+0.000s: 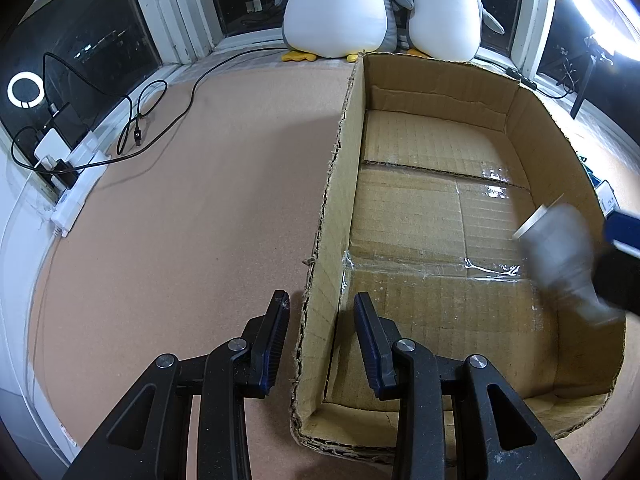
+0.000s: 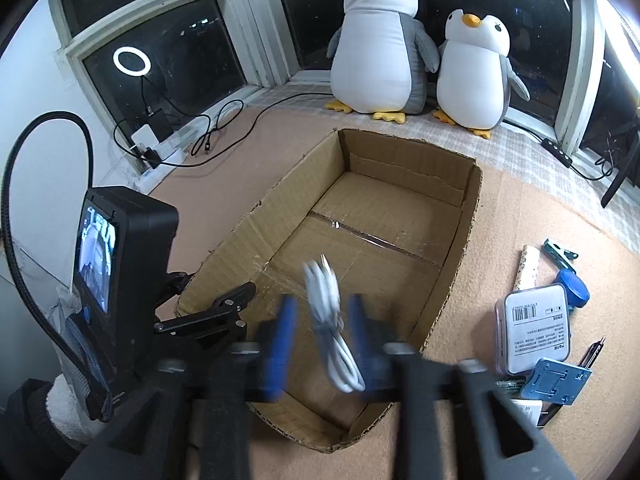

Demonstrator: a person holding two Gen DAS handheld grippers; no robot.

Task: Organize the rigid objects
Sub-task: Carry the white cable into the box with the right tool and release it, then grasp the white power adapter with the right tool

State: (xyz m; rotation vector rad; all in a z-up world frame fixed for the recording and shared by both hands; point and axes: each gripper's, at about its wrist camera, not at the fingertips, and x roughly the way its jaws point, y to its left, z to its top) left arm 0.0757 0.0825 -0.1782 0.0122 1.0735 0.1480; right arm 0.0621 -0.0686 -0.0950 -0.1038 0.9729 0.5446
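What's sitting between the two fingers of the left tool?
The left wall of the cardboard box: the left tool straddles it, one finger outside, one inside, without clamping. That shows in the left wrist view.

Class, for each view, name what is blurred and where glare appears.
Left wrist view: the white object over the cardboard box is motion-smeared, and glare burns the upper right corner. Right wrist view: the right gripper and white cable are smeared.
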